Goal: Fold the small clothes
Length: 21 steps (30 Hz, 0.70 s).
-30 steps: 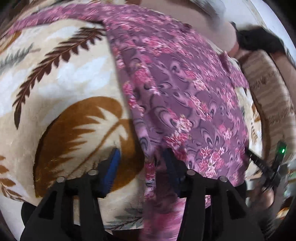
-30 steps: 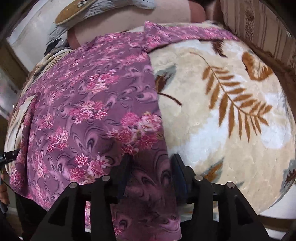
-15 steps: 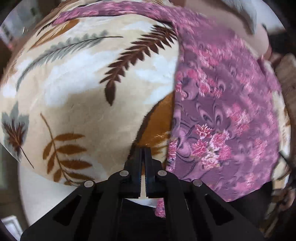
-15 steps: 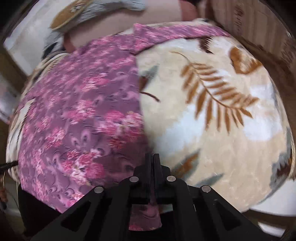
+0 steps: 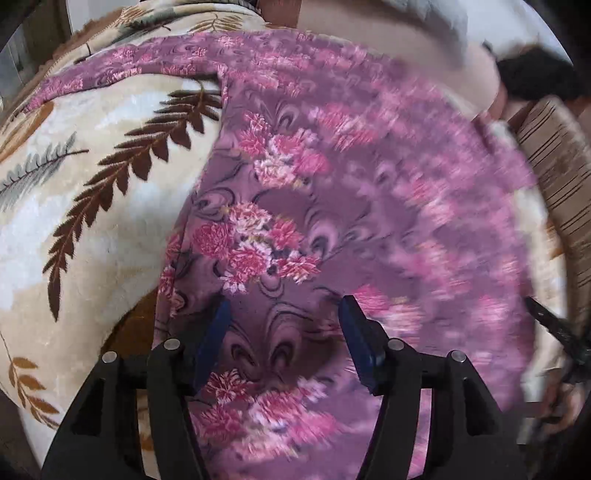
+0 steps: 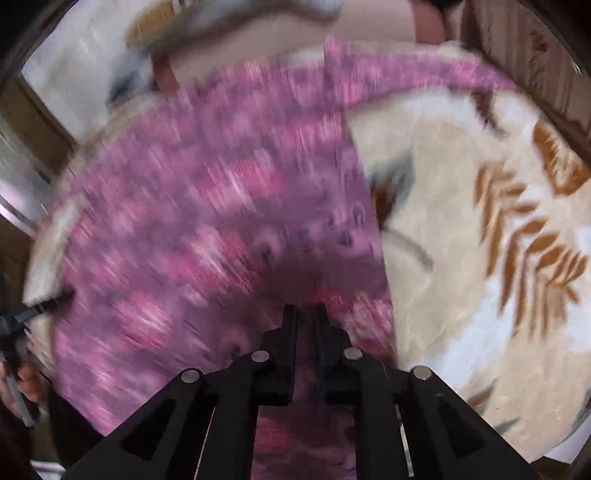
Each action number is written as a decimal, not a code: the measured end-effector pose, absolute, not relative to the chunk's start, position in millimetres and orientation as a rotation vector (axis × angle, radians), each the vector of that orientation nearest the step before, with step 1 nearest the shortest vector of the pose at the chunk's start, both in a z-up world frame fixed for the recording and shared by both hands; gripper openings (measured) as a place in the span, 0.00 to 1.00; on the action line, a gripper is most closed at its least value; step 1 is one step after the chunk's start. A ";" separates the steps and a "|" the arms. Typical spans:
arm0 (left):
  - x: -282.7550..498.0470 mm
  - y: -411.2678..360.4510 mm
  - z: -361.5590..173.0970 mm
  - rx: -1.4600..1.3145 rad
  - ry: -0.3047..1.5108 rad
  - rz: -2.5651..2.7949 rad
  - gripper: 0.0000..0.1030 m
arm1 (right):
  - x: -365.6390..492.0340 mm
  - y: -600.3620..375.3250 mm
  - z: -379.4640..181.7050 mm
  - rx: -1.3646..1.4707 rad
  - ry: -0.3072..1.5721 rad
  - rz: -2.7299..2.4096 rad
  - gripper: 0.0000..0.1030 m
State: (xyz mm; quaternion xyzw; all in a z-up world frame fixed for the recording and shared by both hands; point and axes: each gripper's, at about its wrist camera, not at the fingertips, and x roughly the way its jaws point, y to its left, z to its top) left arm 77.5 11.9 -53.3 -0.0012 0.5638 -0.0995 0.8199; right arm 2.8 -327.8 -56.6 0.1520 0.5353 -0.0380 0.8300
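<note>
A purple garment with pink flowers (image 5: 332, 206) lies spread on a cream blanket with a leaf print (image 5: 110, 206). My left gripper (image 5: 284, 321) hovers over the garment's near part. Its jaws are opening, and the cloth lies flat under the gap without the blue pads (image 5: 216, 332) touching it. In the blurred right wrist view, my right gripper (image 6: 306, 317) sits at the garment's (image 6: 207, 206) near right part, beside its right edge. Its jaws stand a narrow slit apart and are starting to open. Purple cloth fills the slit.
The blanket (image 6: 461, 258) runs on to the right of the garment. A striped brown cushion (image 5: 554, 166) borders it at the right of the left wrist view. A pale beige bolster (image 5: 388, 33) lies along the far edge. A hand (image 6: 26, 380) shows at the left rim.
The left gripper, shut beside the garment's left edge half a second ago, now stands open over the garment. The right gripper closed a second ago and now shows a thin slit.
</note>
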 end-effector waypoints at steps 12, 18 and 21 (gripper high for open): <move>126.6 -22.4 -23.0 0.007 1.169 -0.279 0.67 | 43.3 -523.3 -1.4 0.680 0.877 -0.359 0.32; 184.3 -62.2 -31.2 0.040 1.158 -0.248 0.67 | 92.2 -645.4 -12.4 0.885 0.727 -0.563 0.38; 212.2 -76.4 -36.7 0.030 1.141 -0.244 0.67 | 131.8 -680.4 -32.4 0.922 0.721 -0.619 0.39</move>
